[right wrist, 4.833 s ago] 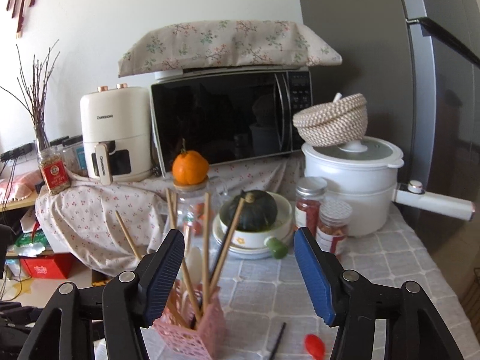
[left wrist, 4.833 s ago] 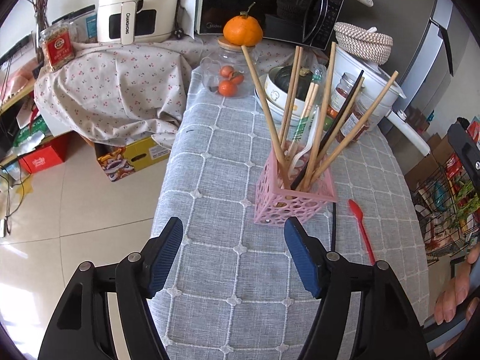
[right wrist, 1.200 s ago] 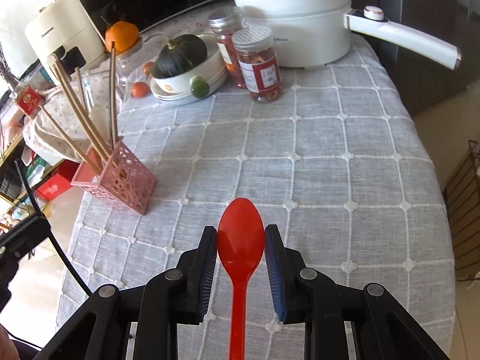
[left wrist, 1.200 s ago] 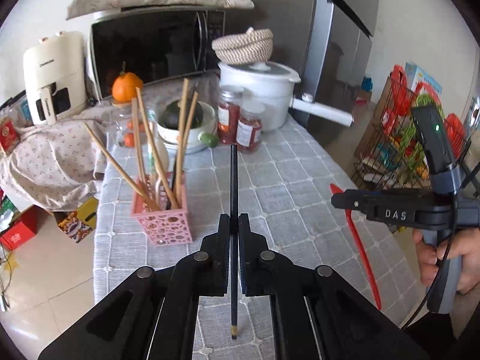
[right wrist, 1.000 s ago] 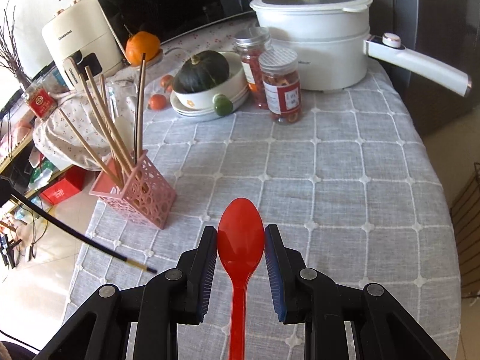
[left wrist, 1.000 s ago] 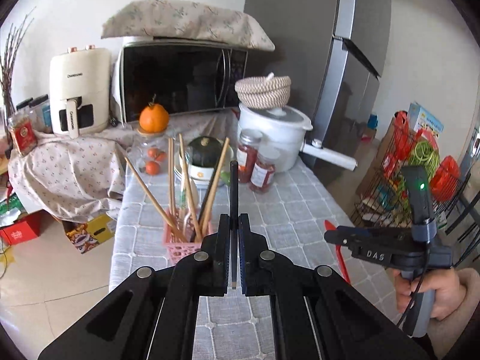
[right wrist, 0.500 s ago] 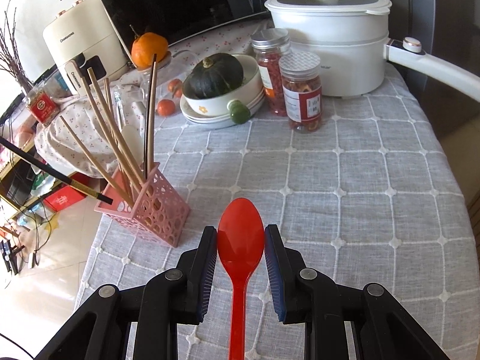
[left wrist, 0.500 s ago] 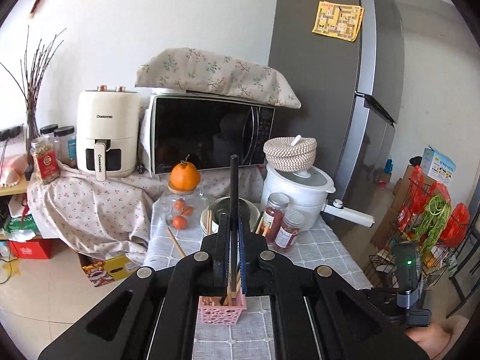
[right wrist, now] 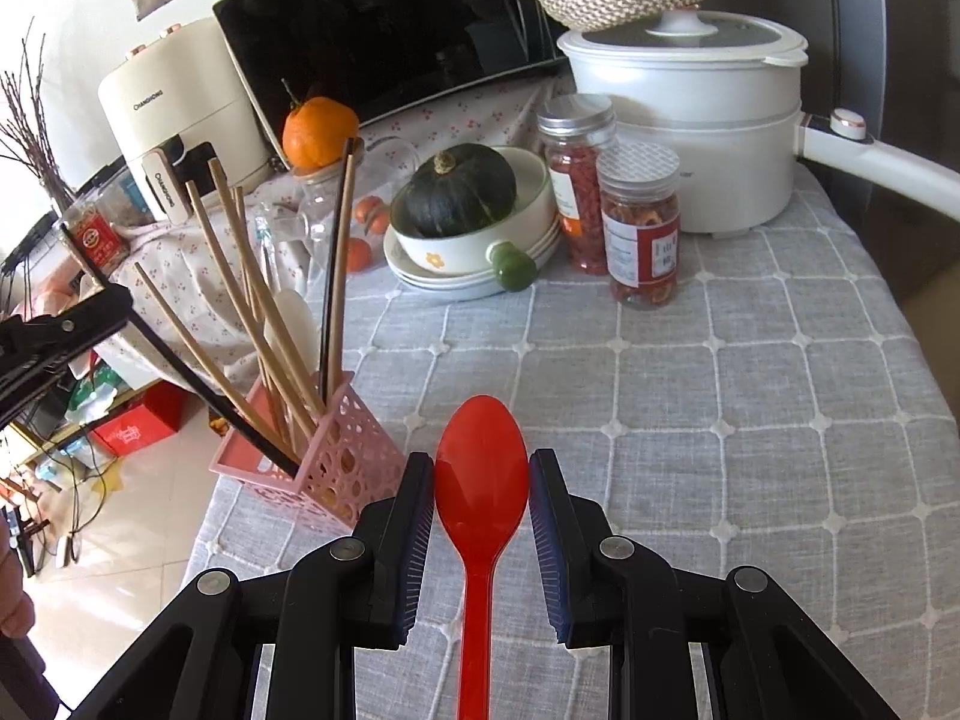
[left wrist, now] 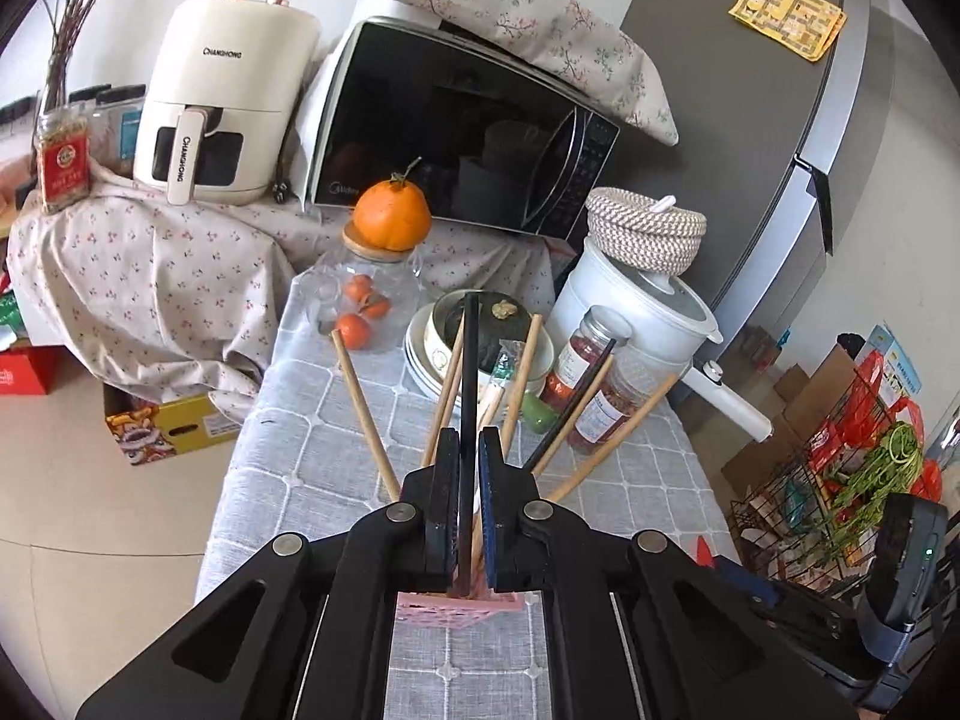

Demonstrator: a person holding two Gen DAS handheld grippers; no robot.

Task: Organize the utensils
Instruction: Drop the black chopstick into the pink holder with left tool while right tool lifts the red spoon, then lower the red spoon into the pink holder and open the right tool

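My left gripper (left wrist: 468, 450) is shut on a black chopstick (left wrist: 468, 372). It holds it above the pink perforated holder (left wrist: 456, 603), and the right wrist view shows the chopstick's lower tip (right wrist: 264, 450) inside the holder (right wrist: 336, 462). The holder carries several wooden chopsticks (right wrist: 240, 312), another black chopstick (right wrist: 336, 264) and a white spoon (right wrist: 291, 324). My right gripper (right wrist: 482, 468) is shut on a red plastic spoon (right wrist: 480, 468), held above the grey checked tablecloth (right wrist: 690, 396) to the right of the holder.
Behind the holder stand a bowl with a dark green squash (right wrist: 456, 192), two red-filled jars (right wrist: 639, 222), a white pot (right wrist: 684, 120), a glass jar with an orange on top (left wrist: 390, 219), a microwave (left wrist: 456, 132) and an air fryer (left wrist: 222, 102). The table edge drops to the floor at left.
My left gripper has tilted down over the holder and lowered the black chopstick's tip into it. My right gripper with the red spoon has moved a little closer to the holder.
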